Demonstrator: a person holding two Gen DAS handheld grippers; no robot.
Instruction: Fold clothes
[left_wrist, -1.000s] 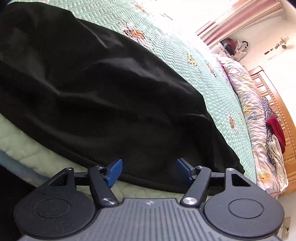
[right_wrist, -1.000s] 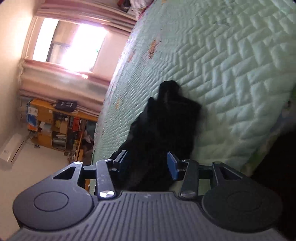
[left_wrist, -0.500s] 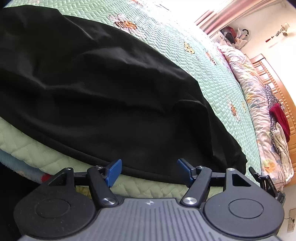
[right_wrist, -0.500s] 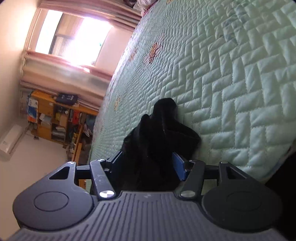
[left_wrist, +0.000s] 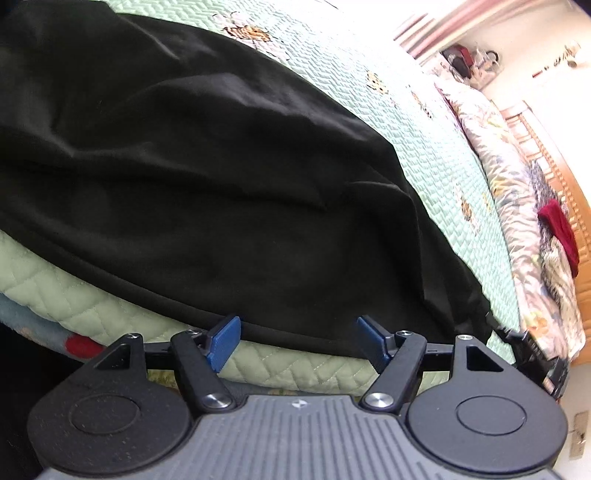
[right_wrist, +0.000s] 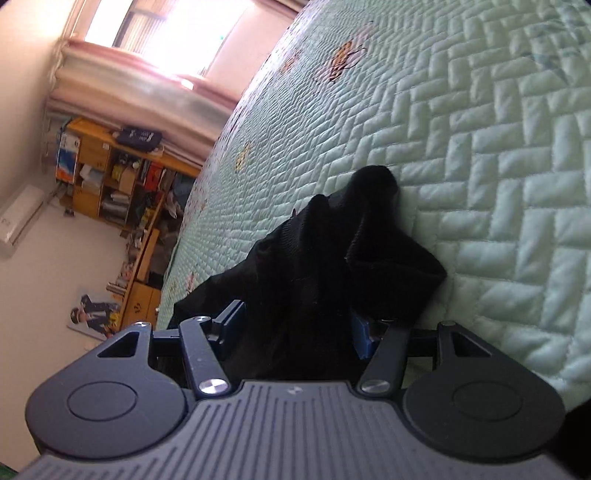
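A large black garment (left_wrist: 207, 192) lies spread over the mint quilted bedspread (left_wrist: 436, 147), its near hem along the bed's edge. My left gripper (left_wrist: 297, 341) hovers just short of that hem over the quilt's border, its jaws opening with nothing between the blue pads (left_wrist: 223, 341). In the right wrist view a bunched black end of the garment (right_wrist: 332, 258), with a ribbed cuff, rests on the quilt (right_wrist: 480, 129). It runs back between the fingers of my right gripper (right_wrist: 295, 332). The jaws stand apart and the cloth sits loosely in the gap.
A floral duvet (left_wrist: 517, 221) with a dark red cloth (left_wrist: 557, 229) lies along the wooden headboard (left_wrist: 576, 206). A cluttered wooden shelf unit (right_wrist: 122, 173) and a curtained window (right_wrist: 166, 37) stand beyond the bed. A blue blanket edge (left_wrist: 37, 317) shows under the quilt.
The right gripper's jaws have spread wider around the black cloth, and its view has rolled and shifted across the quilt. The left view tipped slightly, showing more of the bed's near edge.
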